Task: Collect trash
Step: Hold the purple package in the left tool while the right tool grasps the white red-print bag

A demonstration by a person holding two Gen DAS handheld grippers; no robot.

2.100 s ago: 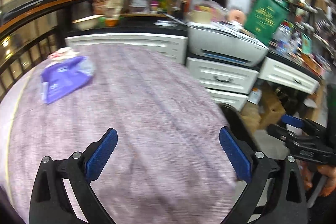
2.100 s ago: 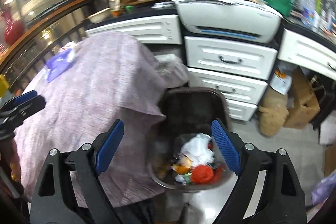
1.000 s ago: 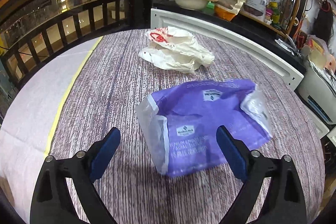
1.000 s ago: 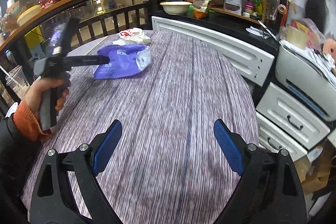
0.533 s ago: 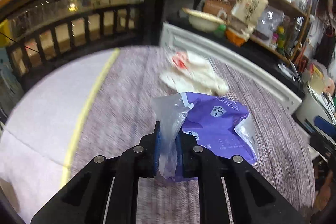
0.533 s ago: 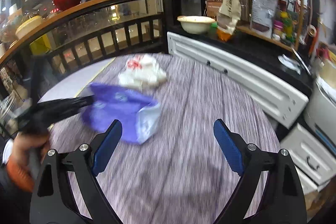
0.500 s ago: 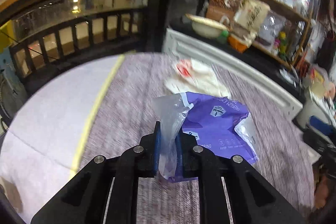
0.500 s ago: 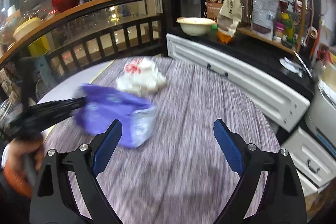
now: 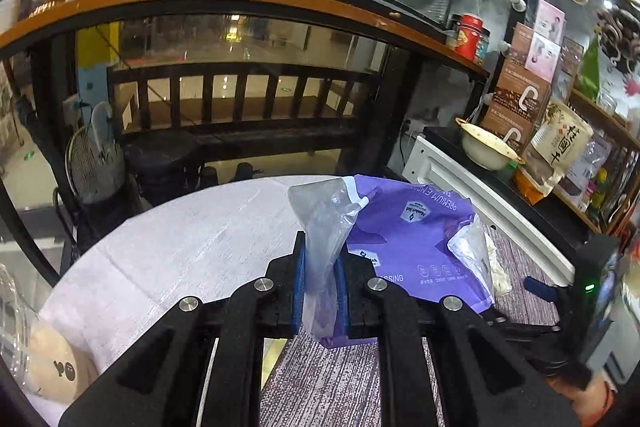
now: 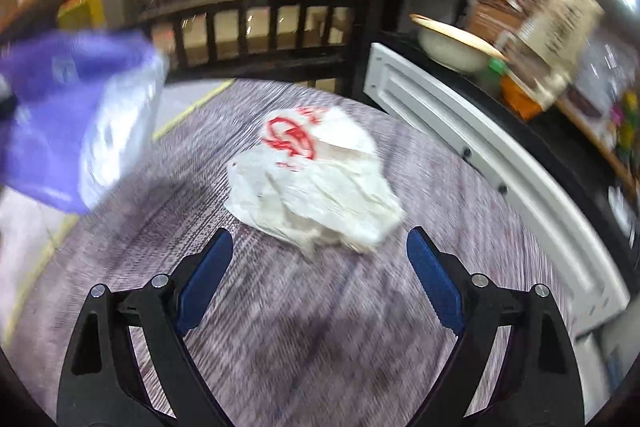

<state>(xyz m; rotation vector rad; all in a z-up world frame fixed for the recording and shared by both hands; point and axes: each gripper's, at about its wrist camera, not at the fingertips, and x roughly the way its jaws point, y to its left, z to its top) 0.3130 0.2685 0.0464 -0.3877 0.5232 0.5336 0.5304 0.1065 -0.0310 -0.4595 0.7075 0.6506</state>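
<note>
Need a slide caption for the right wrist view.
Open right hand-held gripper nears the crumpled white bag; purple bag held up at left.

- crumpled purple plastic package with clear ends and white print (image 9: 404, 235): lifted off the striped tablecloth, hanging by one clear corner
- crumpled white plastic bag with red logo (image 10: 316, 183): lying on the cloth, logo up, apart from the purple one

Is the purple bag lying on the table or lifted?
Lifted: the left gripper pinches the purple bag at its clear edge; it hangs above the table.
</note>
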